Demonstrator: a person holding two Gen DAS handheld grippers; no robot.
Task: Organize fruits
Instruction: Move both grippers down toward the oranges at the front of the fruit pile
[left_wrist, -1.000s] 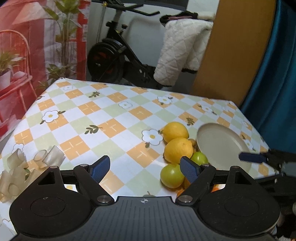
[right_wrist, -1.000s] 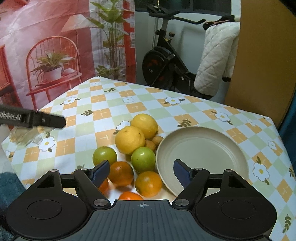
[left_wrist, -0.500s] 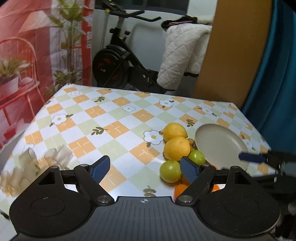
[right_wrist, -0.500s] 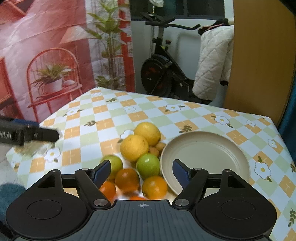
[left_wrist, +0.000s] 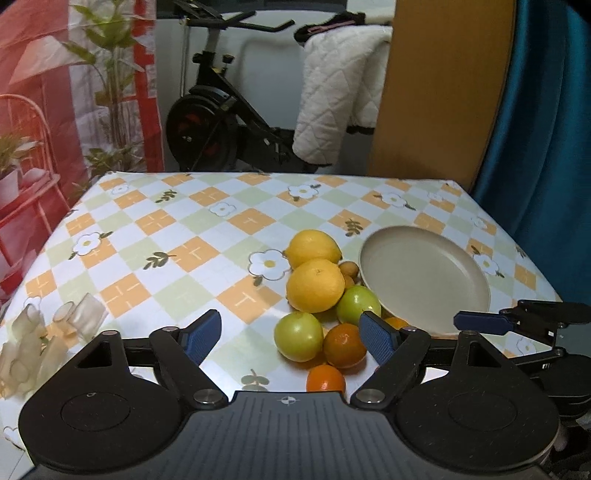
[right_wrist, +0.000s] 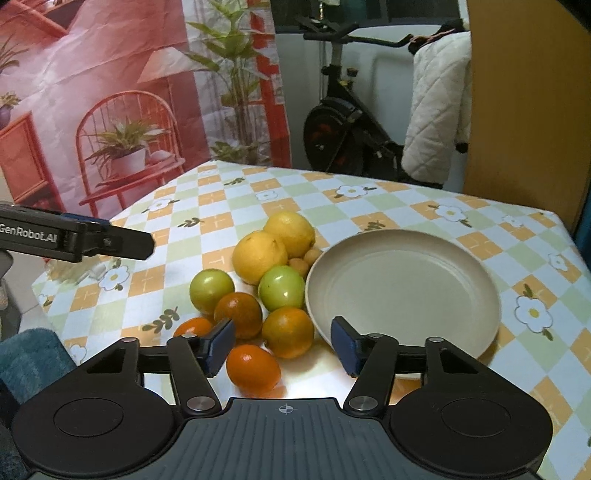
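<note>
On the checked tablecloth a cluster of fruit lies left of an empty beige plate (left_wrist: 424, 280): two lemons (left_wrist: 316, 286), two green fruits (left_wrist: 299, 336), several oranges (left_wrist: 345, 345) and small brown fruits (left_wrist: 349, 267). My left gripper (left_wrist: 288, 328) hovers before the pile. Its jaws are closing slightly and its pads touch nothing. My right gripper (right_wrist: 282, 334) hangs over the near oranges (right_wrist: 288, 332) beside the plate (right_wrist: 402, 288). Its jaws are closing, with oranges in line between them and the pads clear of them. Each gripper shows at the edge of the other's view.
Crumpled clear plastic (left_wrist: 37, 339) lies at the table's near left corner. Behind the table stand an exercise bike (left_wrist: 221, 129), a white quilted blanket (left_wrist: 340, 92), a wooden board (left_wrist: 436, 92) and a blue curtain (left_wrist: 546, 110). The plate sits near the table's right edge.
The right fingers have come markedly closer together and the left ones slightly. Both views have drawn back a little, so more of the near oranges shows. No fruit has moved.
</note>
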